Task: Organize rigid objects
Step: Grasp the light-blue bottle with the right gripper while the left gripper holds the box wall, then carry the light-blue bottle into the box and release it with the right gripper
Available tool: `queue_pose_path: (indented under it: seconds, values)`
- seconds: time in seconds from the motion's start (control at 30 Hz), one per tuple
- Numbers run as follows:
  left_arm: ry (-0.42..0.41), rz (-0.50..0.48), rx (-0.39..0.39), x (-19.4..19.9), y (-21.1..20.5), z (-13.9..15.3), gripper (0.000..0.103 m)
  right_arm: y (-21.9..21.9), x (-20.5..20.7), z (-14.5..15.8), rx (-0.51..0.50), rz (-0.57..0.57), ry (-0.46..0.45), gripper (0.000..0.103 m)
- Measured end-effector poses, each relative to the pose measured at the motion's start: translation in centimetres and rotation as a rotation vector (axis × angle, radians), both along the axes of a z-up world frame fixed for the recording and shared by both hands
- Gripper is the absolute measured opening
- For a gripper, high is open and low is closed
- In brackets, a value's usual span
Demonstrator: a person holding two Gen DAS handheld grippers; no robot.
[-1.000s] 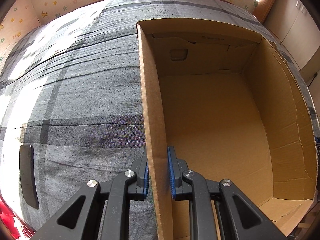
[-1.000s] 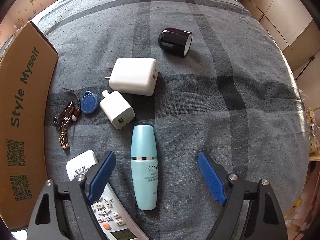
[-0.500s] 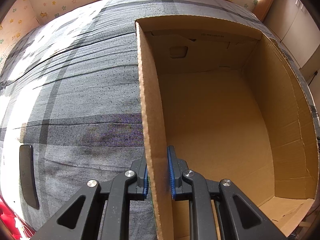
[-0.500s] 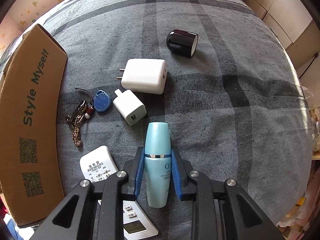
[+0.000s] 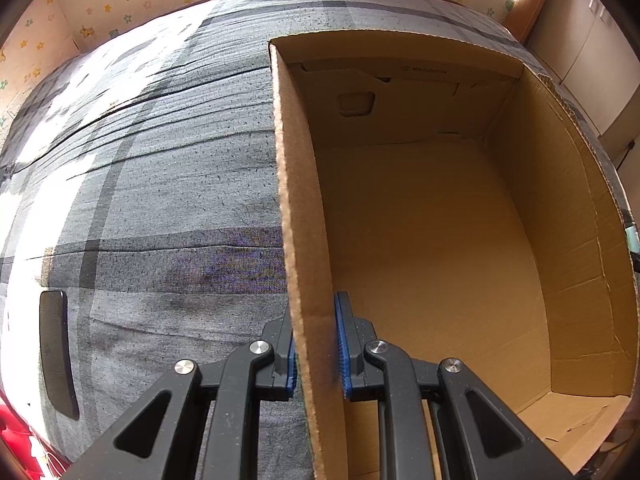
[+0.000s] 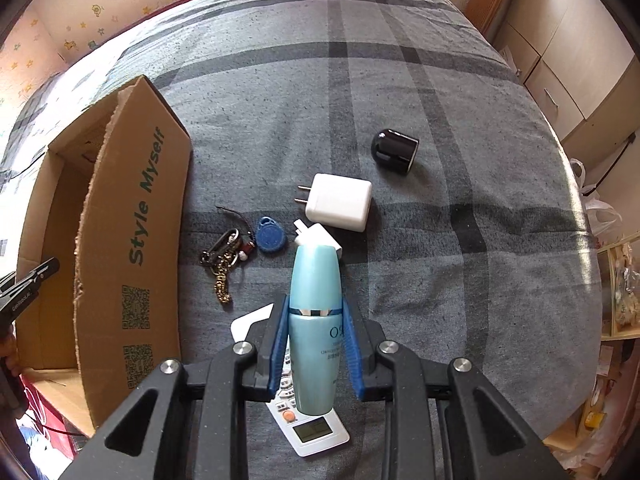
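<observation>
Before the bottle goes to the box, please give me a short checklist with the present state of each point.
1. Right tongs shut on the blue bottle: ok.
2. Bottle lifted clear of the remote: cannot tell.
3. Left tongs clamped on the box wall: ok.
4. Box floor free for the bottle: ok.
5. Keys, tag and chargers out of the grip: ok.

Both grippers (image 5: 316, 344) (image 6: 316, 344): black angular linkage arms, silver round screws, blue ribbed pads.
</observation>
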State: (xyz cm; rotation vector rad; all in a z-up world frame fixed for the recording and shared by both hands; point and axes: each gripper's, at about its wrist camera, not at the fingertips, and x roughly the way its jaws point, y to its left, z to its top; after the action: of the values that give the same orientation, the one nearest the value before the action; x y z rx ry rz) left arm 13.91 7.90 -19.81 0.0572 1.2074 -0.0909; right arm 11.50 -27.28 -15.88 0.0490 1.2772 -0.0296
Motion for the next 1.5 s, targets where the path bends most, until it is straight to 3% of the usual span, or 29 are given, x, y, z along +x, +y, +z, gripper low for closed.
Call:
queue_pose_path:
  seconds: [0.47, 0.77, 1.1, 1.5]
  values:
    - [-0.004, -0.002, 0.012, 0.0, -0.3, 0.0, 0.017, 7.8, 1.6, 5.2, 0.035, 0.137, -0.079, 0.027]
    - [0.0, -0.003, 0.015, 0.2, -0.4, -0.2, 0.017, 14.1, 2.6, 6.4, 0.07, 0.24, -0.098, 0.027]
    - [0.003, -0.001, 0.011, 0.4, -0.1, -0.3, 0.017, 20.5, 3.7, 4.5, 0.077, 0.339, -0.068, 0.027]
    - [0.005, -0.002, 0.013, 0.3, 0.0, -0.2, 0.017, 24.5, 5.6, -0.5, 0.047, 0.369, 0.029, 0.027]
